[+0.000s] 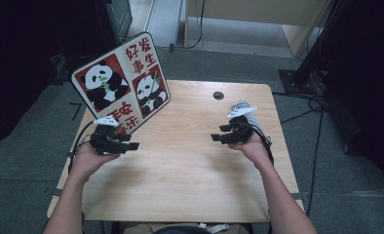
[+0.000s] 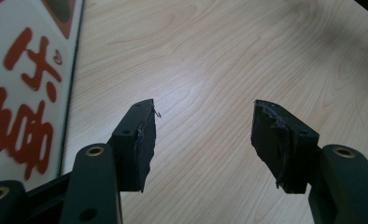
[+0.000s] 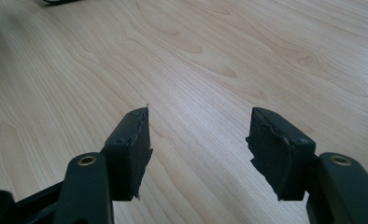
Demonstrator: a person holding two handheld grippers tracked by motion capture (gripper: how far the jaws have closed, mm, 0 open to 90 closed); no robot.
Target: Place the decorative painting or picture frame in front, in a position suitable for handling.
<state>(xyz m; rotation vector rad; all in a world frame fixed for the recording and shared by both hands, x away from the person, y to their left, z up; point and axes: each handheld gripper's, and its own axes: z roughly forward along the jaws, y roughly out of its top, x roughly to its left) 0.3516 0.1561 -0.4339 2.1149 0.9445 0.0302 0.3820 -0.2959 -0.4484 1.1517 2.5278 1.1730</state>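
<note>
Left gripper (image 1: 131, 145) low over the left of the wooden tabletop (image 1: 190, 165); fingers (image 2: 140, 144) spread wide, nothing between them, bare wood underneath; pointing toward table centre; panda board (image 1: 122, 83) just beside it, standing tilted at the tabletop's far-left corner, white with red panels, two pandas and red characters; board edge also seen at the left in the left gripper view (image 2: 28, 93); not touched by either gripper; right gripper (image 1: 217, 138) over the right side, well apart from the board; fingers (image 3: 130, 149) parted, empty, aimed at the middle; small dark hole (image 1: 219, 95) near the far edge.
</note>
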